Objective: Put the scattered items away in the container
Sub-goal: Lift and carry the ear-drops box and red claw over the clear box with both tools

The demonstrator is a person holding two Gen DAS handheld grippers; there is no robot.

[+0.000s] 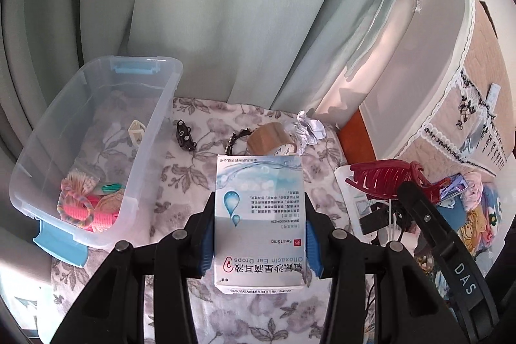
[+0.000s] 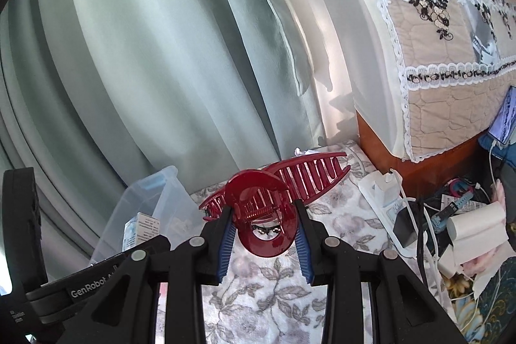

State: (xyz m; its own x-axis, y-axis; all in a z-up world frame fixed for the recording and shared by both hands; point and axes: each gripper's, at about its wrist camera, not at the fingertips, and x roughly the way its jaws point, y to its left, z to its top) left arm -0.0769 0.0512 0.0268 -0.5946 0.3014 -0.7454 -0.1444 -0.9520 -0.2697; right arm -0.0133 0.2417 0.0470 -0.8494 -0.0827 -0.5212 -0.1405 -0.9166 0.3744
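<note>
Grippers both loaded above floral-print cloth (image 1: 193,182).
L gripper (image 1: 259,211) jaws clamped on white-and-blue cardboard ear-drops box (image 1: 258,215); R gripper (image 2: 262,221) jaws clamped on dark red plastic claw hair clip (image 2: 264,215). Clear plastic storage bin w/ blue latches (image 1: 154,124) sits left of box, holding pink hair ties etc. Brown tape roll (image 1: 271,139) & crumpled white paper (image 1: 309,128) lie on cloth beyond box.

The small print on the ear-drops box (image 1: 259,221) is too fine to be read. In the right wrist view the clear container (image 2: 154,202) is partly hidden behind that box.
</note>
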